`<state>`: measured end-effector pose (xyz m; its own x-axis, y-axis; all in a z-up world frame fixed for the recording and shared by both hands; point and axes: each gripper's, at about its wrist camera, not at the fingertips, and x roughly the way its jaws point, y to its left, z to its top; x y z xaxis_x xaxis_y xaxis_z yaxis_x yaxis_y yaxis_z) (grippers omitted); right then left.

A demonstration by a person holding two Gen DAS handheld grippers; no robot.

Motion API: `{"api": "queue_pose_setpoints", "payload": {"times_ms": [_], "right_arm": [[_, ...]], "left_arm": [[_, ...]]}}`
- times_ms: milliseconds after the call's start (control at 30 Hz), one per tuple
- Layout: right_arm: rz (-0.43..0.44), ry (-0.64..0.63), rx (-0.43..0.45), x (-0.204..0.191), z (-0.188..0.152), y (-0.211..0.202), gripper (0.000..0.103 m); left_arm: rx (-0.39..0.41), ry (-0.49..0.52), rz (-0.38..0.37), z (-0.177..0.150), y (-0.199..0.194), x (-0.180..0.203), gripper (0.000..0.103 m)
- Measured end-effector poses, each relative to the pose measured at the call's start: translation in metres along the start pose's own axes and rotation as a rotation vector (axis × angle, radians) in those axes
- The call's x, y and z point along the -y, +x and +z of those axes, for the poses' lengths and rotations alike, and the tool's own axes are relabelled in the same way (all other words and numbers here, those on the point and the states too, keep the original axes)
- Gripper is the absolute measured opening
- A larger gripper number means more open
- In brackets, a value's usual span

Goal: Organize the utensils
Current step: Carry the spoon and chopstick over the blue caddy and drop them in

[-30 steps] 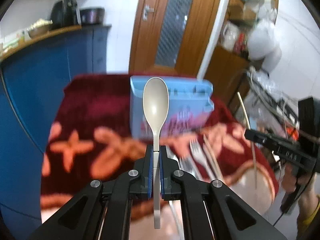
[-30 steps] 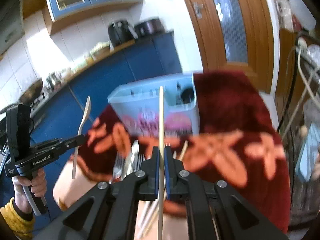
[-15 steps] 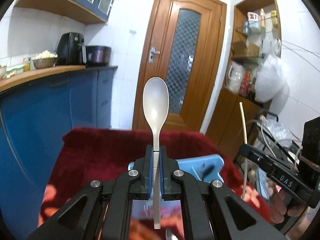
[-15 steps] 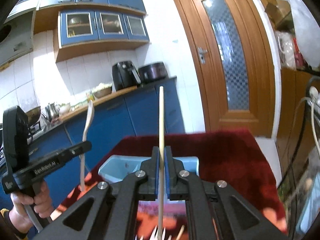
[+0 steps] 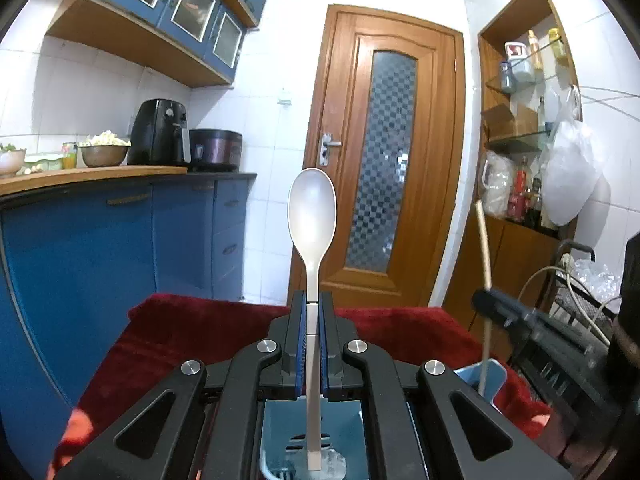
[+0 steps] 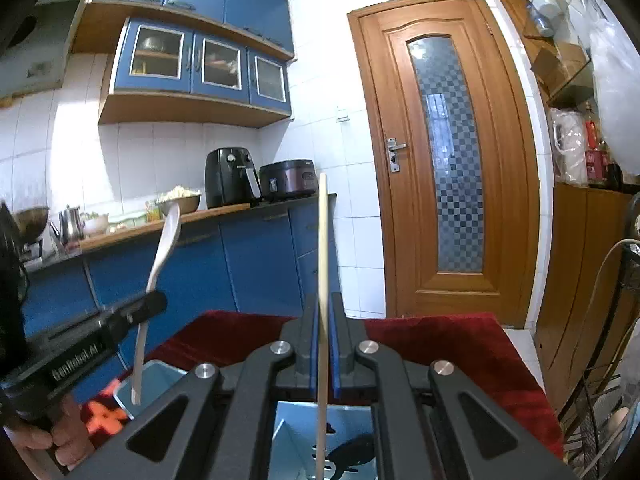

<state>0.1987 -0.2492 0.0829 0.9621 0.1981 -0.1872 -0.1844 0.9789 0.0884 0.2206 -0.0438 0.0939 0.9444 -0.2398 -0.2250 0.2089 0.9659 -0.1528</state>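
My left gripper (image 5: 313, 308) is shut on a pale plastic spoon (image 5: 312, 216) held upright, bowl up, its handle end hanging into the blue utensil holder (image 5: 352, 436) below. My right gripper (image 6: 324, 312) is shut on a single wooden chopstick (image 6: 322, 240), also upright, with its lower end over the holder (image 6: 296, 432). The right wrist view shows the left gripper (image 6: 150, 304) and spoon (image 6: 166, 236) at the left. In the left wrist view the right gripper (image 5: 480, 300) and chopstick (image 5: 485, 248) appear at the right.
The holder stands on a table covered by a dark red cloth (image 5: 192, 328) with orange flowers. Blue kitchen cabinets (image 5: 100, 248) run along the left. A wooden door (image 5: 384, 160) is straight ahead, shelves (image 5: 528, 128) and cables (image 5: 576, 284) at the right.
Both grippers tilted upward and came in over the holder. The table with the loose forks dropped out of view, and the spoon and chopstick ends now hang over the holder's compartments.
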Motion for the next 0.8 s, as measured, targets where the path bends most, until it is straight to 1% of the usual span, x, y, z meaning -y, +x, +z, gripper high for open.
{"api": "queue_pose_setpoints", "payload": {"times_ms": [133, 200, 367, 433, 633, 800], "right_arm": [[0.003, -0.013, -0.011, -0.002, -0.009, 0.001, 0.006], [0.004, -0.012, -0.018, -0.002, -0.012, 0.001, 0.006], [0.008, -0.009, -0.058, -0.002, -0.022, 0.000, 0.006], [0.012, -0.006, -0.079, -0.002, -0.024, -0.002, 0.006], [0.016, 0.010, -0.123, 0.001, -0.027, -0.009, 0.006], [0.010, -0.003, -0.147, -0.001, -0.031, -0.014, 0.006]], "left_arm": [[0.071, 0.013, 0.043, -0.003, -0.004, 0.005, 0.005], [0.100, 0.045, 0.075, -0.011, -0.004, 0.012, 0.005], [0.051, 0.097, 0.088, -0.037, -0.002, 0.020, 0.005], [0.037, 0.090, 0.086, -0.043, -0.006, 0.017, 0.005], [0.023, 0.130, 0.072, -0.049, -0.021, 0.018, 0.005], [-0.009, 0.107, 0.077, -0.052, -0.026, 0.014, 0.006]]}}
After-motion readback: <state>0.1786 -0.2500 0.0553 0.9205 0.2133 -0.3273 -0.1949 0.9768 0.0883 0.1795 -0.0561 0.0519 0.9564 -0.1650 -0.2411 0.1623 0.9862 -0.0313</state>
